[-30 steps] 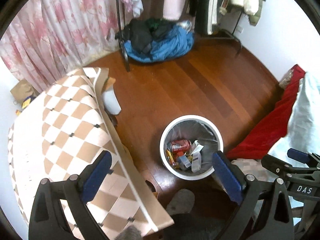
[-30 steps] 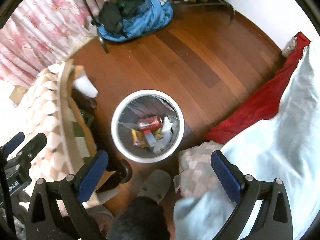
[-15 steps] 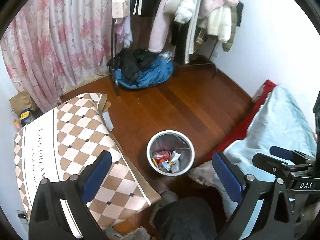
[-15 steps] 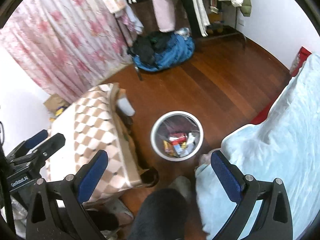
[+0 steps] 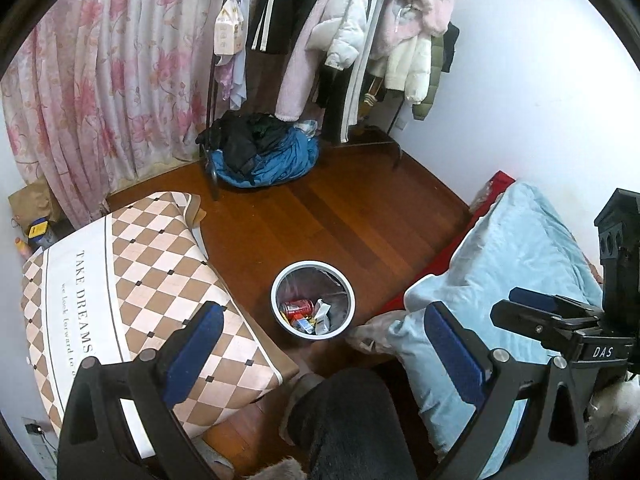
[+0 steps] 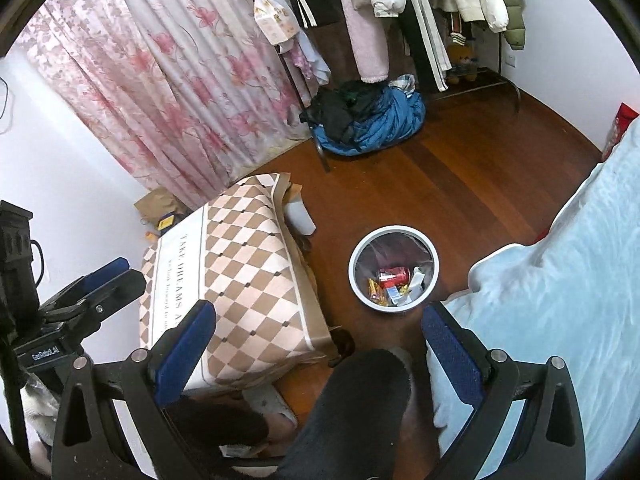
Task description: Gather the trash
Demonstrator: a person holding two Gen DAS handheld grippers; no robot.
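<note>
Glossy wooden floor (image 5: 352, 216), smooth white plastic bin (image 5: 312, 300) with clear film liner, shiny metal can (image 5: 298, 307).

Both the left gripper (image 5: 322, 350) and the right gripper (image 6: 318, 346) have risen well away from the trash bin (image 5: 313, 300), which now looks much smaller, while the clothes rack (image 5: 352, 52) has come into view.

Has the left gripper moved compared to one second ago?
Yes. The left gripper rose away from the trash bin, which looks smaller and farther below now.
</note>
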